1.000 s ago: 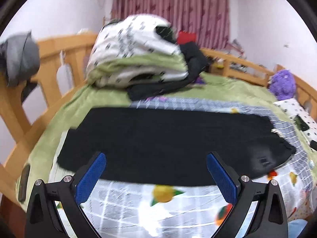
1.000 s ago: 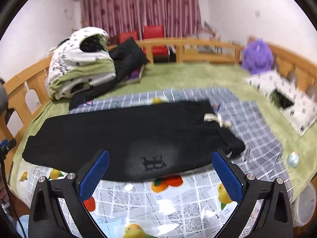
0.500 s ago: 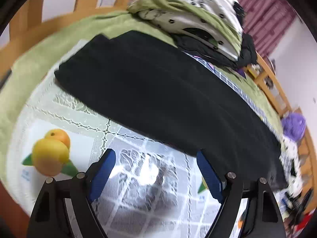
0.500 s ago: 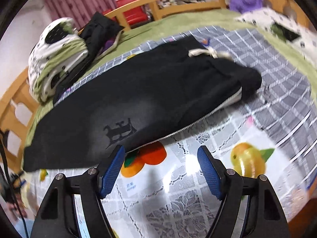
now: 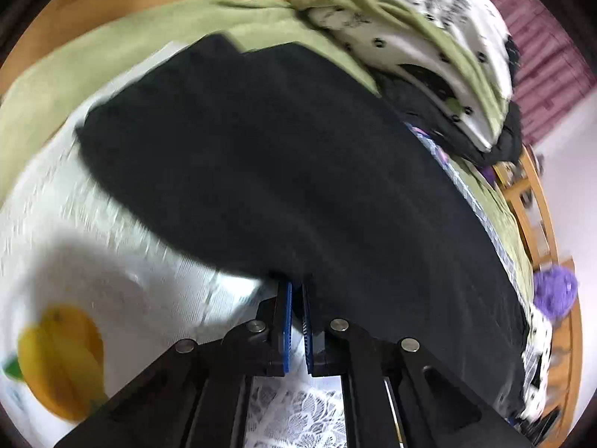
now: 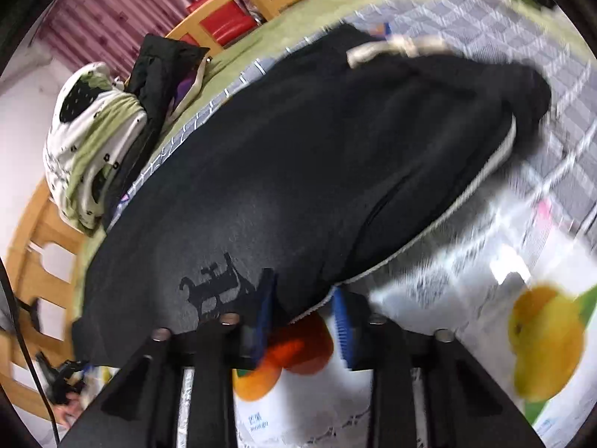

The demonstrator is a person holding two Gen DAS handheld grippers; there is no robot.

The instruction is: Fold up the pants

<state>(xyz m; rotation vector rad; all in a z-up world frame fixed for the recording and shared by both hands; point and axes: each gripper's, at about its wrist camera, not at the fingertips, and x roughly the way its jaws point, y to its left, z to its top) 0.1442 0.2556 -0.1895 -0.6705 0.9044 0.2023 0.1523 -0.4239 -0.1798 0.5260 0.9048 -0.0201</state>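
Both grippers at near edge of black pants [image 5: 298, 171], flat on bed [image 5: 93, 63]. Left gripper [image 5: 295, 295] jaws pinched on hem; right gripper [image 6: 304, 310] jaws closing around edge. No fold yet.

The pants [image 5: 298, 171] lie across the bed cover [image 5: 93, 246], with piled bedding [image 5: 410, 30] behind them.
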